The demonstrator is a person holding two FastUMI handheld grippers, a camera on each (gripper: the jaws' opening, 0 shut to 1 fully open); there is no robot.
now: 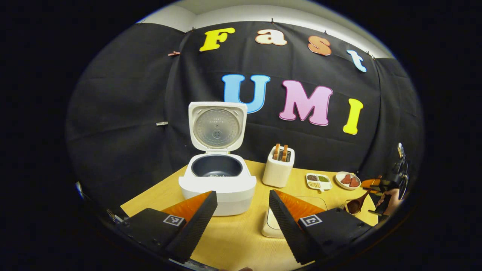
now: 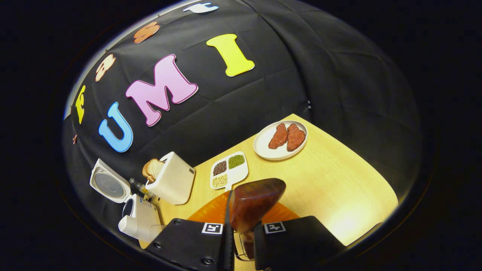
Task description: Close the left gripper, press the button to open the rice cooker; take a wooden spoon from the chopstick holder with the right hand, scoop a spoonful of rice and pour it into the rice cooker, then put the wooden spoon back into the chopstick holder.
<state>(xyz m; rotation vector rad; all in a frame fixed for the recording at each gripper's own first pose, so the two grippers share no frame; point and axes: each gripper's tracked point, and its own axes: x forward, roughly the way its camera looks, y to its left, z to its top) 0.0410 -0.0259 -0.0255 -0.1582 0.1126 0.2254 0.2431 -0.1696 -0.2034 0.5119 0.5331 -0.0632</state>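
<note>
Clamped in the right gripper point(image 2: 241, 241), the wooden spoon point(image 2: 253, 203) points to 12 o'clock, bowl forward for carrying. Left gripper point(image 1: 241, 214) hangs apart, facing the rice cooker point(image 1: 217, 184), whose lid stands open to receive rice.

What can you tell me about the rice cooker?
The rice cooker is white with rounded corners and looks like plastic. It stands upright on the wooden table, left of the toaster. Its lid is swung open and stands upright at the back, showing a shiny round metal plate inside. The dark inner pot has a little something at the bottom. Nothing touches it except the table.
</note>
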